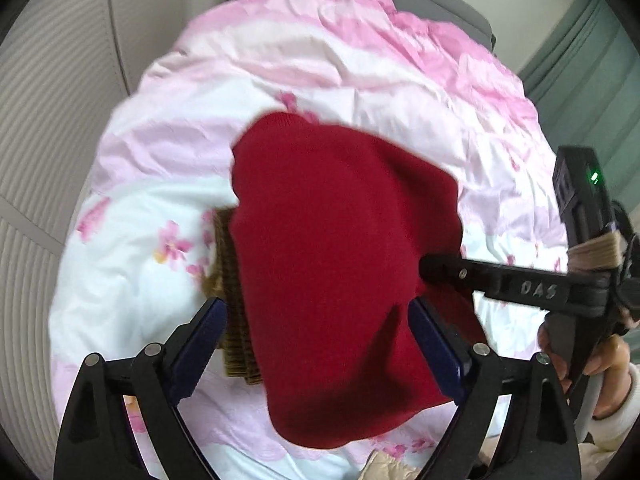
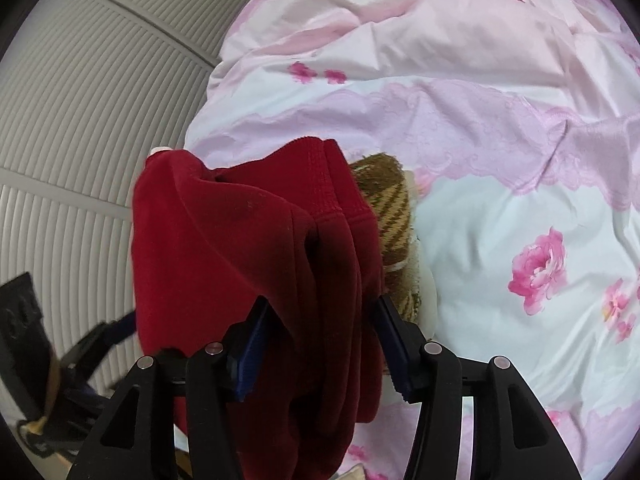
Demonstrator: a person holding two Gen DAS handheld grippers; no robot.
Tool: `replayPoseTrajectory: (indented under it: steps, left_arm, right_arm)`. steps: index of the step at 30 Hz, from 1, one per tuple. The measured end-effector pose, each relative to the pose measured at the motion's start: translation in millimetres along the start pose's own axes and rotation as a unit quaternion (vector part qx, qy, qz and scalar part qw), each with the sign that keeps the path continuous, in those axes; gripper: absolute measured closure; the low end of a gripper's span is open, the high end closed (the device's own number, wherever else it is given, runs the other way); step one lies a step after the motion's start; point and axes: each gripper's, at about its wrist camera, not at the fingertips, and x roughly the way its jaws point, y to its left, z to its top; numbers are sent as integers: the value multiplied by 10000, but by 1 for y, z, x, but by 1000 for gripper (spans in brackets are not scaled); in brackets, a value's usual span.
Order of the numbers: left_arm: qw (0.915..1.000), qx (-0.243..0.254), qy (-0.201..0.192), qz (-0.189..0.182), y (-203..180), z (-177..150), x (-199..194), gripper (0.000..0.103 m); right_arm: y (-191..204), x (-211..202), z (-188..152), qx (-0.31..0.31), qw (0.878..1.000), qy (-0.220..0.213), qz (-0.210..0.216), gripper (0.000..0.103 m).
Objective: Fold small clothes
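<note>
The red knit garment lies folded into a thick stack on the pink floral quilt of a bed, resting partly on top of a brown patterned piece that peeks out along the stack's edge.

The step in hand looks like the end of a fold, the stack being set down and let go. The left claw stands wide, its blue pads either side of the red garment without pressing it. The right claw straddles the bunched red layers at about half width; whether its pads are pinching the cloth I cannot tell.

The next move probably calls for drawing both claws clear of the red stack without dragging its layers open, then smoothing it or reaching for the next piece.

No basket or other container shows in either view.
</note>
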Motion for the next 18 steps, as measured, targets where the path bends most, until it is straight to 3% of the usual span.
replayPoseTrajectory:
  steps: [3, 5, 7, 13, 18]
  left_arm:
    - [9995, 40, -239, 195, -7, 3, -14, 10]
    - [9988, 76, -360, 336, -10, 2, -21, 10]
    - [9976, 105, -477, 493, -15, 1, -27, 10]
    - [9921, -36, -800, 963, -26, -5, -48, 10]
    - [9842, -125, -1243, 1254, -49, -18, -85, 7]
  right_arm:
    - [9, -5, -1, -150, 9999, -32, -3, 47]
    - [12, -9, -1, -165, 9998, -64, -7, 36]
    - [13, -15, -2, -196, 9997, -165, -28, 32]
    - [15, -36, -9, -354, 9988, -314, -119, 32]
    - [10, -79, -30, -735, 9941, -726, -328, 28]
